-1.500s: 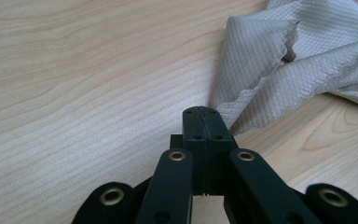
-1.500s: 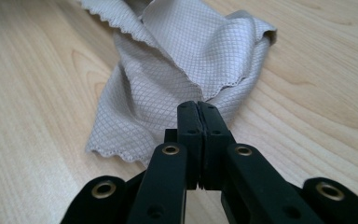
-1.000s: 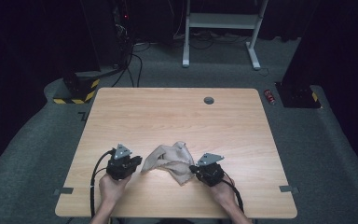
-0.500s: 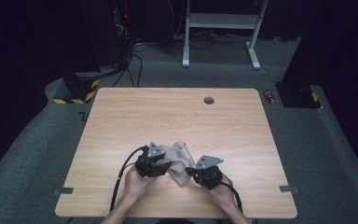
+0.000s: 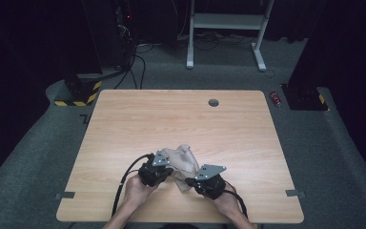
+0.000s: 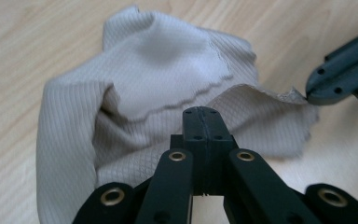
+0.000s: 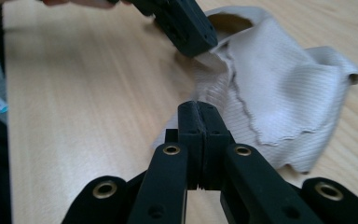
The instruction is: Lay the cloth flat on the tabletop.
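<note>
Left gripper (image 5: 167,168), black with a grey three-cornered plate on top, has its jaws pressed together on the near edge of a crumpled beige ribbed cloth (image 5: 181,160); they have just been closing, and in the left gripper view the fabric (image 6: 163,88) bunches up right at the closed tips. Right gripper (image 5: 190,182), of the same build, also has its jaws pressed together, pinching a corner of the cloth at about five o'clock from the heap. In the right gripper view the cloth (image 7: 279,88) spreads from its closed tips toward one o'clock.

On the light wooden rectangular table (image 5: 138,114) the cloth lies near the six o'clock edge, slightly left of centre. Bare wood lies open toward twelve, three and nine o'clock. A small dark round grommet (image 5: 213,102) sits near the twelve o'clock edge, well apart from the cloth.
</note>
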The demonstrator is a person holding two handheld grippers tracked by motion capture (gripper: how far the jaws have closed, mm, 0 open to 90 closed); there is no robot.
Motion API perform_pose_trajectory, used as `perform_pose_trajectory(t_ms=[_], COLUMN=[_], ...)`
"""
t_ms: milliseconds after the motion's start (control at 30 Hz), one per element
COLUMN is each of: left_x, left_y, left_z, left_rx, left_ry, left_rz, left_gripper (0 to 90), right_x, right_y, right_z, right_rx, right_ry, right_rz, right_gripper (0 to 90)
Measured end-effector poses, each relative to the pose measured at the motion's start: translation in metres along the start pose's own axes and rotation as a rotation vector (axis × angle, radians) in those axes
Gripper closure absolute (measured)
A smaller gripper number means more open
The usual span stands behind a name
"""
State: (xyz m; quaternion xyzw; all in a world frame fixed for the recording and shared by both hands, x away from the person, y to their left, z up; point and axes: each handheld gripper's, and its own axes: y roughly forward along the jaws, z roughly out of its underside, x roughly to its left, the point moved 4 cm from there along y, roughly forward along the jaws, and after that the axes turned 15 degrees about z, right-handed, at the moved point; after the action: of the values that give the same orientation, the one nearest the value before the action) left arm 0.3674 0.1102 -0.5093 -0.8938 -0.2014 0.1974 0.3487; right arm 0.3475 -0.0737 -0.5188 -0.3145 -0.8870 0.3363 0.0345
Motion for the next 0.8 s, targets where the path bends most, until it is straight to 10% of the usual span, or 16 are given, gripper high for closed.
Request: perform_pose_trajectory(t_ms=[167,367,467,533,800], left_x=[-0.003,-0.003,-0.001,0.000,0.001], left_y=[-0.003,-0.010,-0.020,-0.022,0.015], left_z=[0.024,0.032,0.024,0.008,-0.028], left_rx=[0.015,-0.007,-0.069,-0.081,-0.010], left_ry=[-0.020,-0.038,-0.046,-0.002,0.042], left_rz=[0.019,0.039,0.034,-0.040,-0.027], left_gripper=[90.0,82.7,70.3,62.6,53.5], right_x=[-0.006,-0.031,-0.036,-0.038,-0.042], right_y=[0.000,0.009,0.018,0.023,0.033], right_z=[0.003,0.005,0.010,0.011,0.015], right_rx=[-0.017,0.054,0.109,0.123,0.150], right_ry=[0.063,0.153,0.150,0.158,0.170], right_rz=[0.004,0.150,0.207,0.222,0.243], right_gripper=[74.6,72.1,70.9,70.9,71.3])
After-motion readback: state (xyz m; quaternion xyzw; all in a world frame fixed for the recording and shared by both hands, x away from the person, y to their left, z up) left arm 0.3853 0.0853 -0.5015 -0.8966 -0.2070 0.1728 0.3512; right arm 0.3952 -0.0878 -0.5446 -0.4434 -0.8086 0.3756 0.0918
